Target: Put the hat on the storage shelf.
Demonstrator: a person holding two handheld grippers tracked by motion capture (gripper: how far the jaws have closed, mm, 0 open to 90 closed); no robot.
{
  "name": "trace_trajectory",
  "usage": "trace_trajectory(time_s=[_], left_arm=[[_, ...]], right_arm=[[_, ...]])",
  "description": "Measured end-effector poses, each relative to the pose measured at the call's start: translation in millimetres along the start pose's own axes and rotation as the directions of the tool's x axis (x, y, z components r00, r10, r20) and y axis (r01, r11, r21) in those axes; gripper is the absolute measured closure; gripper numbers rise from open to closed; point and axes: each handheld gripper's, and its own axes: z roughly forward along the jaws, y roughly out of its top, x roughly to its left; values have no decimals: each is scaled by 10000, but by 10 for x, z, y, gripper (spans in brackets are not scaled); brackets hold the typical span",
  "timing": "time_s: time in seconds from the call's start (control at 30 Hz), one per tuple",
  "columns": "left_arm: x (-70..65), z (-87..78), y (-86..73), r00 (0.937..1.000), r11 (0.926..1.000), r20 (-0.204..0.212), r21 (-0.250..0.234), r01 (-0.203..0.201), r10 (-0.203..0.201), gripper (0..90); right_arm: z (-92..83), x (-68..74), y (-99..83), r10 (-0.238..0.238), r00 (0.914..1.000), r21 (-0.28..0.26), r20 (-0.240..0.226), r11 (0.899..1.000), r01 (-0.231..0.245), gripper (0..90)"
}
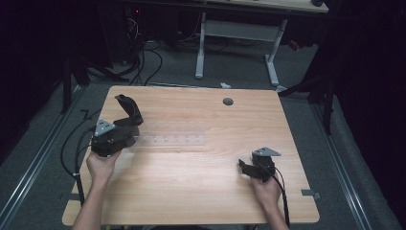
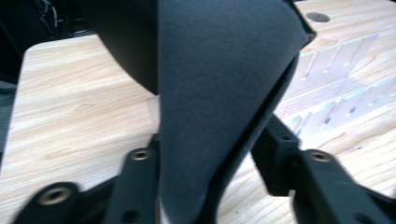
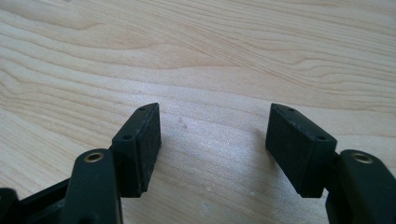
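Observation:
My left gripper (image 1: 130, 133) is at the table's left, held by a hand. A dark grey, felt-like curved piece (image 1: 128, 111) stands up out of it, leaning away. In the left gripper view this piece (image 2: 219, 84) sits between the jaws of my left gripper (image 2: 208, 151), which stand apart on either side of it without visibly squeezing it. My right gripper (image 1: 243, 167) rests low at the table's right, pointing left. In the right gripper view my right gripper (image 3: 217, 126) is open over bare wood, with nothing between its pads.
A clear, slotted plastic strip (image 1: 173, 140) lies flat on the wooden table (image 1: 201, 191), just right of the left gripper; its slots (image 2: 336, 84) show behind the grey piece. A round cable hole (image 1: 228, 101) sits near the far edge. A white desk frame (image 1: 237, 43) stands beyond.

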Motion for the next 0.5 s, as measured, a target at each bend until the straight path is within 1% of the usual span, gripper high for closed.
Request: trace_trajectory(time_s=[0.03,0.07,0.13,0.23,0.33,0.5], left_arm=[[0,-13,4,10000,10000,-18,-2,-22,22,519],[-3,-28,4,10000,10000,5,-67,37,-37,498],[2,-56,-2,9999,9999,13,-8,140,-140,469],[19,-106,-31,9997,9998,-115,39,202,-202,436],[41,-179,-49,9985,9986,-156,36,530,-530,415],[56,-308,-104,9965,9967,-234,30,808,-807,401]], right_arm=[[0,0,0,3,10000,0,-2,10000,-3,360],[0,0,0,1,10000,1,-1,10000,-1,360],[0,0,0,7,10000,1,-1,10000,-7,361],[0,0,0,6,10000,0,-2,10000,-6,360],[0,0,0,0,10000,0,-1,10000,0,360],[0,0,0,6,10000,-1,-1,10000,-6,360]])
